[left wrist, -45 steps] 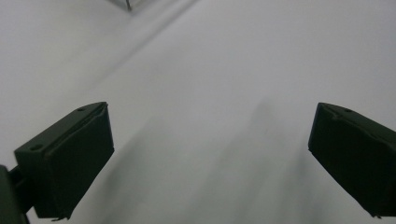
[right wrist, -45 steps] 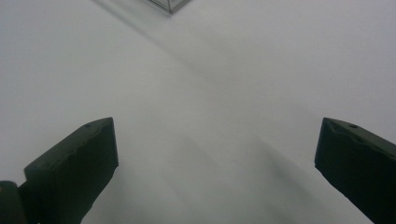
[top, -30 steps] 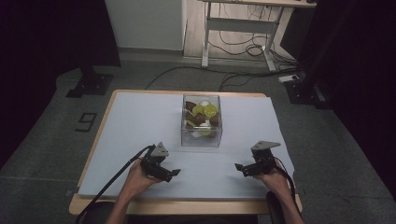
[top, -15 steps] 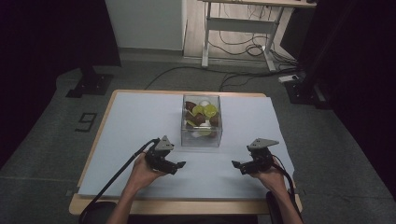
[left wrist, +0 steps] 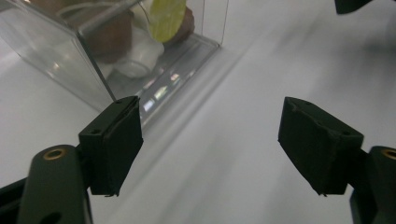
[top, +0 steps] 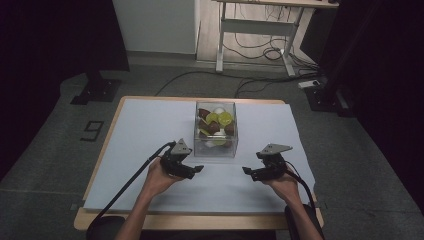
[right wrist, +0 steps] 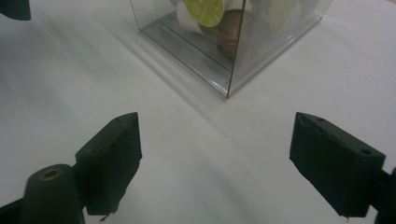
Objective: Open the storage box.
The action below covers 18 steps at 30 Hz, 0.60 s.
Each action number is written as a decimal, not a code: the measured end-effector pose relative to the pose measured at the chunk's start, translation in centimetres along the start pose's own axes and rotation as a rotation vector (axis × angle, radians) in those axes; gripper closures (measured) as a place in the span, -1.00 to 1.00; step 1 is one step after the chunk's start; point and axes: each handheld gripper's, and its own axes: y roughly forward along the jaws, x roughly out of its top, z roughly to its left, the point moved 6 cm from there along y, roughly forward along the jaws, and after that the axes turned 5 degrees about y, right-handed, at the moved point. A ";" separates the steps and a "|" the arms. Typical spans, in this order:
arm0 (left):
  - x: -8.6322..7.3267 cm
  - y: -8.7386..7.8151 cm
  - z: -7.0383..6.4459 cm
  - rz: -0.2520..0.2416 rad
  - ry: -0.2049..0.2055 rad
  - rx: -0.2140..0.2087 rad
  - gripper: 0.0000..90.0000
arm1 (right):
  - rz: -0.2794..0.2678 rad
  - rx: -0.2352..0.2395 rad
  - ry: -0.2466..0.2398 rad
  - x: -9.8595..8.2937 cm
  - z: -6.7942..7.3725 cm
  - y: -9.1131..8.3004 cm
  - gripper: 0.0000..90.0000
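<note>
High view shows a clear box of brown, yellow-green and white capsules at the middle of the white table — the left gripper and right gripper sit near it, both jaws spread, holding nothing.

Only the clear box interrupts the bare table sheet.
</note>
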 end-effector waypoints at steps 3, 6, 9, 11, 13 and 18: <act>0.2 0.1 0.1 -0.005 0.000 0.000 -0.47 | 0.001 0.002 0.006 0.3 0.2 0.2 -0.56; 0.7 0.5 0.2 0.001 0.010 0.000 -0.43 | -0.001 0.023 0.020 0.8 0.4 0.5 -0.45; 0.9 0.7 0.4 -0.010 -0.002 -0.001 -0.36 | 0.001 0.030 0.025 1.2 0.5 0.7 -0.42; 0.9 0.7 0.5 -0.014 -0.009 -0.001 -0.33 | -0.003 0.030 0.020 1.3 0.6 0.8 -0.40; 1.1 0.8 0.7 -0.016 -0.014 0.003 -0.30 | -0.005 0.032 0.011 1.6 0.8 1.0 -0.36; 1.4 1.2 0.8 -0.011 -0.008 0.014 -0.25 | -0.009 0.038 0.002 2.1 1.0 1.5 -0.25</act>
